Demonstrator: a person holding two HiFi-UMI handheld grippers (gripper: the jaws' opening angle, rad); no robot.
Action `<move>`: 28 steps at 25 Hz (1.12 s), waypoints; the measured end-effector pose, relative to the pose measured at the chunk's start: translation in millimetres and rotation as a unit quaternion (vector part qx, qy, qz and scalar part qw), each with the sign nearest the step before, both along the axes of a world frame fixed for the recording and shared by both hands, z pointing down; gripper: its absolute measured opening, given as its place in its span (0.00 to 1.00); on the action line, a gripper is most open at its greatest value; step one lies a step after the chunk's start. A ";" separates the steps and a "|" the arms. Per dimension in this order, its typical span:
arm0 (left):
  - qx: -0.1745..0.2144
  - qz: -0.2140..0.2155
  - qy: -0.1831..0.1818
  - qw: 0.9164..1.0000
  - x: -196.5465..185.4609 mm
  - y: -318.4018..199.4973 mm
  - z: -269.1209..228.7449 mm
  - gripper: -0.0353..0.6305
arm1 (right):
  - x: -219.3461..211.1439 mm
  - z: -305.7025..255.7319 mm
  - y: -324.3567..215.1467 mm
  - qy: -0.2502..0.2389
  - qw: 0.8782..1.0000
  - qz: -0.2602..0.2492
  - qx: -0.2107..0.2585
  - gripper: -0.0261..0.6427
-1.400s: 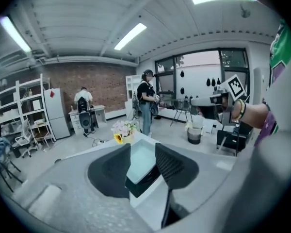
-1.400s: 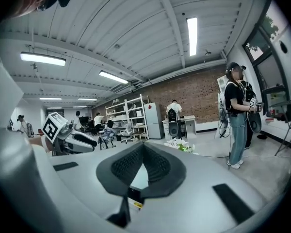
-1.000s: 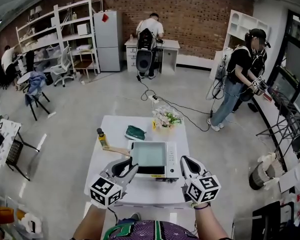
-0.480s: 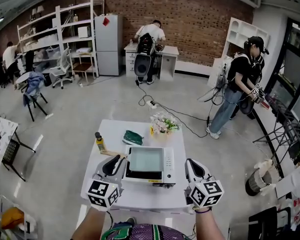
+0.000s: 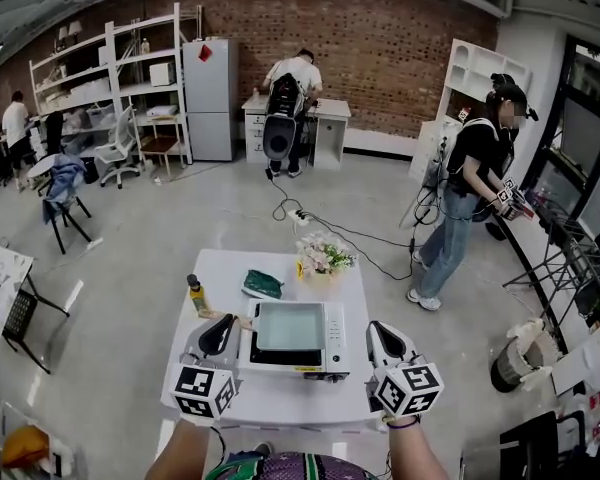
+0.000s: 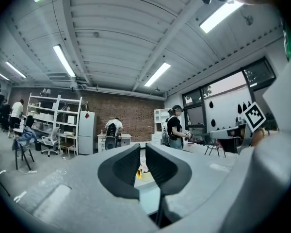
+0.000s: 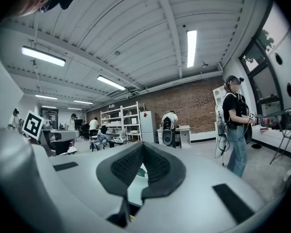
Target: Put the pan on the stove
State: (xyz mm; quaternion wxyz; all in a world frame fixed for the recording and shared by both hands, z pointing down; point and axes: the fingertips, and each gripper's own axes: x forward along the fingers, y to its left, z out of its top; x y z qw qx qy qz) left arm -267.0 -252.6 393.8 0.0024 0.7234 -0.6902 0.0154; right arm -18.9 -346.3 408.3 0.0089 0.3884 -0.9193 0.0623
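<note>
In the head view, the pan (image 5: 290, 326) seems to sit already on the stove (image 5: 337, 336). Its wooden handle (image 5: 227, 317) runs to the left and ends just beyond your left gripper (image 5: 220, 332), so this gripper is the nearer one. Your right gripper (image 5: 380, 336) is near the stove's right side.

In the left gripper view, the jaws have just been closing. Only a thin slit is between them, with nothing in it.

In the right gripper view, the jaws touch at the tips and hold nothing.
</note>
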 end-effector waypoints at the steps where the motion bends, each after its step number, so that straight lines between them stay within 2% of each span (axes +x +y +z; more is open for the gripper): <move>1: 0.002 0.000 -0.001 1.000 0.4 0.3 -0.5 0.11 | 0.1 -0.9 0.7 -0.001 1.000 0.000 0.002 0.04; 7: 0.015 0.014 -0.009 1.000 6.6 1.9 -5.1 0.08 | -1.8 -4.0 4.5 0.000 1.000 0.001 0.009 0.04; 28: 0.002 0.047 -0.009 0.999 27.0 -7.5 2.9 0.08 | 16.3 -12.4 14.9 0.018 0.998 0.043 0.034 0.04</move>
